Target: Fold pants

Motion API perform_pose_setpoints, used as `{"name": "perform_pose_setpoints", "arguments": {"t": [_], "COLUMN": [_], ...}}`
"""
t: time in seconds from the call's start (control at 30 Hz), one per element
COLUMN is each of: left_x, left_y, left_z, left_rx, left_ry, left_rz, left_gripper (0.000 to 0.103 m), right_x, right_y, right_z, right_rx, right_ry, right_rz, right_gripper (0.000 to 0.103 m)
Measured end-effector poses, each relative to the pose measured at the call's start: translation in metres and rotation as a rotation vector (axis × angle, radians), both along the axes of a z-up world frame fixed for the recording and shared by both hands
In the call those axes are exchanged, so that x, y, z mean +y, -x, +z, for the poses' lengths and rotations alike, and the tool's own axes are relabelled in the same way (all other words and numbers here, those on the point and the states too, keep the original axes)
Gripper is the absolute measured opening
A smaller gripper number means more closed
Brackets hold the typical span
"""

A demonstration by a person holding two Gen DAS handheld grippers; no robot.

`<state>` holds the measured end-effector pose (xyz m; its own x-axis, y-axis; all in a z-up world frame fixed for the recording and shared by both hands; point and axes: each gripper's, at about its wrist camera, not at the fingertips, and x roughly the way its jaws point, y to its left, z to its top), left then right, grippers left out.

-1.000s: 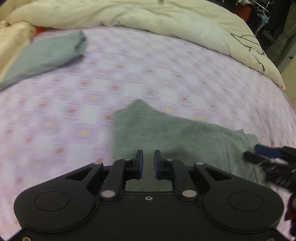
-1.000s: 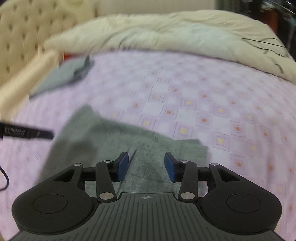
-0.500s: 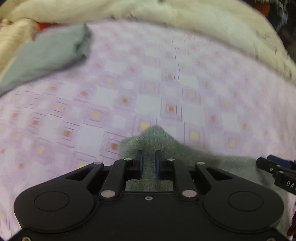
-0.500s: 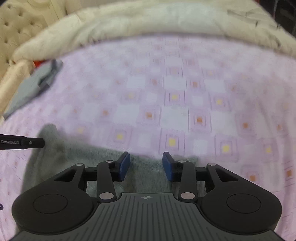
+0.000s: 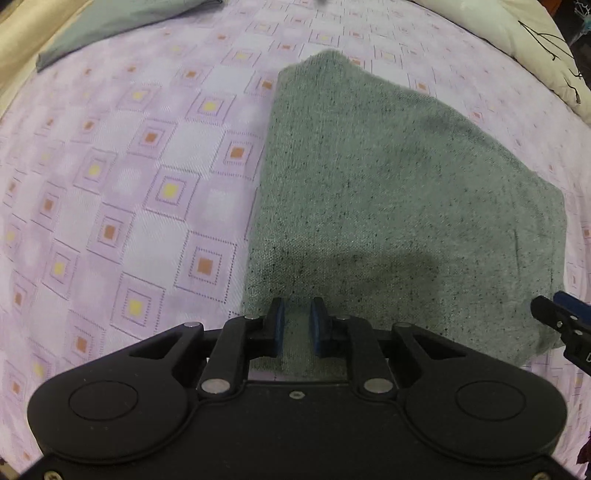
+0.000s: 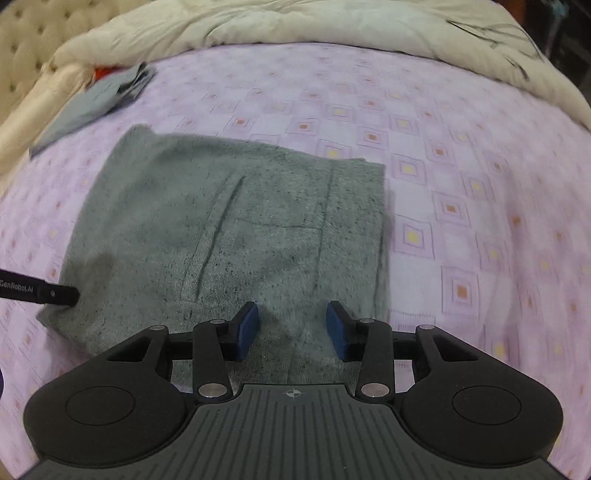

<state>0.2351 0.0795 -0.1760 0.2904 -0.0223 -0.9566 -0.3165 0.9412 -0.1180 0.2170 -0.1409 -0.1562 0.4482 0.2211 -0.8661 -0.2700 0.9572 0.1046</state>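
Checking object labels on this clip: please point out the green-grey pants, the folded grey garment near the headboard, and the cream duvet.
green-grey pants (image 6: pixel 258 229), right wrist view, middle of the top layer.
folded grey garment (image 6: pixel 92 103), right wrist view, its flat middle.
cream duvet (image 6: pixel 295 26), right wrist view, bunched ridge.

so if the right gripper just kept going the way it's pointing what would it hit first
Most likely the folded grey pants: the right gripper, jaws opening, points steeply down at their near edge. Whether the cloth is already pinched between the pads is unclear. Under it lies the purple bedsheet.
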Motion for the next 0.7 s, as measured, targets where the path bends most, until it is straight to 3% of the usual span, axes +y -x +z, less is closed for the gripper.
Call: {"name": "perform_pose_setpoints", "arguments": {"t": [0.1, 0.23, 0.33, 0.5, 0.7], "left_x": [0.001, -0.007, -0.017, -0.035, -0.045], "left_y": [-0.003, 0.0, 0.008, 0.027, 0.047], "left_z": [0.032, 0.078, 0.104, 0.128, 0.137], "left_rx": [-0.062, -0.135, -0.16, -0.151, -0.156], "left_ry": [0.012, 0.003, -0.01, -0.046, -0.104], "left_rz": [0.02, 0.009, -0.004, -0.027, -0.015], "left_gripper": [0.021, 0.022, 0.023, 0.024, 0.029], "right_x": [-0.001, -0.009, -0.009, -0.016, -0.011], "right_y": [-0.005, 0.004, 0.014, 0.037, 0.055], "right_z": [0.024, 0.068, 0.097, 0.119, 0.133], "right_rx": [-0.002, -0.067, -0.085, -0.078, -0.108], "right_ry": [-0.001, -0.106, -0.075, -0.172, -0.183], "right_rz": [-0.047, -0.096, -0.156, -0.162, -0.141], "right_gripper": [0.04, 0.04, 0.04, 0.04, 0.04]}}
